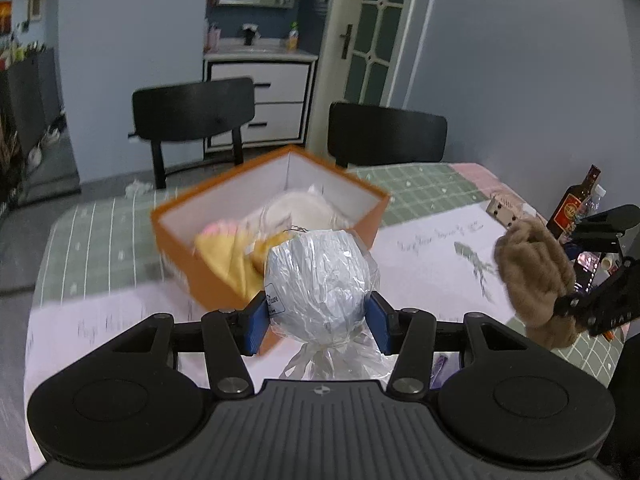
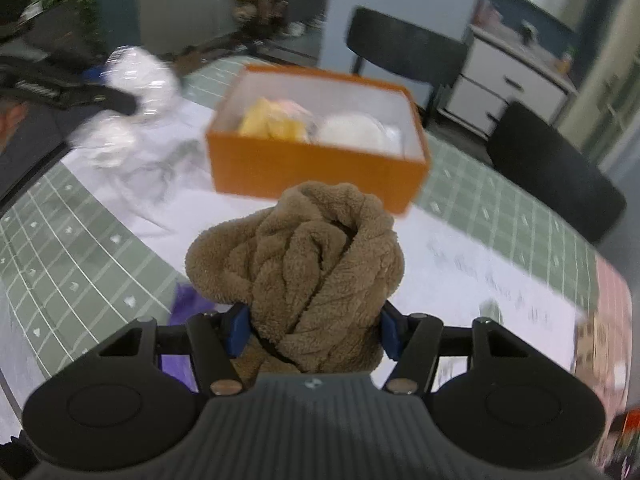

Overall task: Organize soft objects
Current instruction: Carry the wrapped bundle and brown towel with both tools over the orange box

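My left gripper [image 1: 318, 326] is shut on a round soft ball wrapped in clear plastic [image 1: 320, 280], held above the table just in front of the orange box [image 1: 192, 256]. My right gripper [image 2: 314, 332] is shut on a brown fluffy cloth bundle [image 2: 304, 264], held above the table near the same orange box [image 2: 316, 176]. The box is open and holds a yellow soft item [image 2: 272, 124] and a white round soft item [image 2: 352, 132]. The brown bundle [image 1: 532, 268] and the right gripper show at the right of the left wrist view. The wrapped ball [image 2: 140, 80] shows at the left of the right wrist view.
The table carries a green checked cloth [image 2: 80, 240] and a white printed sheet [image 1: 432, 248]. Two black chairs [image 1: 192, 116] [image 1: 388, 132] stand behind the table. A dark bottle [image 1: 576, 204] and small items sit at the table's right. A purple item [image 2: 184, 304] lies under the right gripper.
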Tool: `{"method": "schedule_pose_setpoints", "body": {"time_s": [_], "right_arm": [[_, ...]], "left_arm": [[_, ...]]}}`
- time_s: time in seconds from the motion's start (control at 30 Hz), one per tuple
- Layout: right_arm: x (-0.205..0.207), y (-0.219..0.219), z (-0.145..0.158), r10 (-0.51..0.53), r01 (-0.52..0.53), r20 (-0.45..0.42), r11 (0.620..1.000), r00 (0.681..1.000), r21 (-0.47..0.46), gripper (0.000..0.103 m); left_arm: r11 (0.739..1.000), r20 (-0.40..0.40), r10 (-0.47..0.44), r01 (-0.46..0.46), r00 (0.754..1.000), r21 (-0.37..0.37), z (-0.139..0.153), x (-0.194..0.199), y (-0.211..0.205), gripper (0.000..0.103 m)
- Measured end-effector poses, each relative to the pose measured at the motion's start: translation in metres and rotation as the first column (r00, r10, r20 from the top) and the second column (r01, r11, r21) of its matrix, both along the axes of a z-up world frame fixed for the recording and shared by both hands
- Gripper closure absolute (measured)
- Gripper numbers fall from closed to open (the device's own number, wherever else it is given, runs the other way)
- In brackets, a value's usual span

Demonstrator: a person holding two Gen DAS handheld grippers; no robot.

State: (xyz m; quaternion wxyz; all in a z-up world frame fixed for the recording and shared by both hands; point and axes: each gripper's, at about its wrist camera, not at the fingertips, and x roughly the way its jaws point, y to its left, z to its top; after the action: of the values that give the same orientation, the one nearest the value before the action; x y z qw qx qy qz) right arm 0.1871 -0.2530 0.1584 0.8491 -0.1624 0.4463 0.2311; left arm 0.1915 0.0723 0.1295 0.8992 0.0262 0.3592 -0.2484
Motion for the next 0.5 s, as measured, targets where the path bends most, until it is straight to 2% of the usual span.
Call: {"method": "schedule_pose_setpoints", "body": {"time_s": [0.1,0.3,0.43,0.5], "right_arm": [[0.019,0.016,0.012,0.031,-0.032,0.033,0.999,0.999,0.009,0.042],[0.070,0.036,0.025,0.019,-0.024,0.096,0.998,0.995,0.056,0.042],[0.104,0.042,0.031,-0.012,0.002,0.128,0.997,0.992,0.073,0.042],[0.120,0.042,0.036,-0.031,0.018,0.151,0.996,0.988,0.082,0.042]], "left_arm": [[1.000,0.020,-0.008,0.008,1.000,0.000,0.009,0.019,-0.012,0.045],[0.997,0.070,0.001,0.004,0.998,-0.074,0.036,0.062,-0.027,0.045],[0.994,0.137,0.009,0.007,0.990,-0.111,0.068,0.086,-0.034,0.045],[0.987,0.173,0.021,0.007,0.985,-0.158,0.087,0.094,-0.033,0.045]]}}
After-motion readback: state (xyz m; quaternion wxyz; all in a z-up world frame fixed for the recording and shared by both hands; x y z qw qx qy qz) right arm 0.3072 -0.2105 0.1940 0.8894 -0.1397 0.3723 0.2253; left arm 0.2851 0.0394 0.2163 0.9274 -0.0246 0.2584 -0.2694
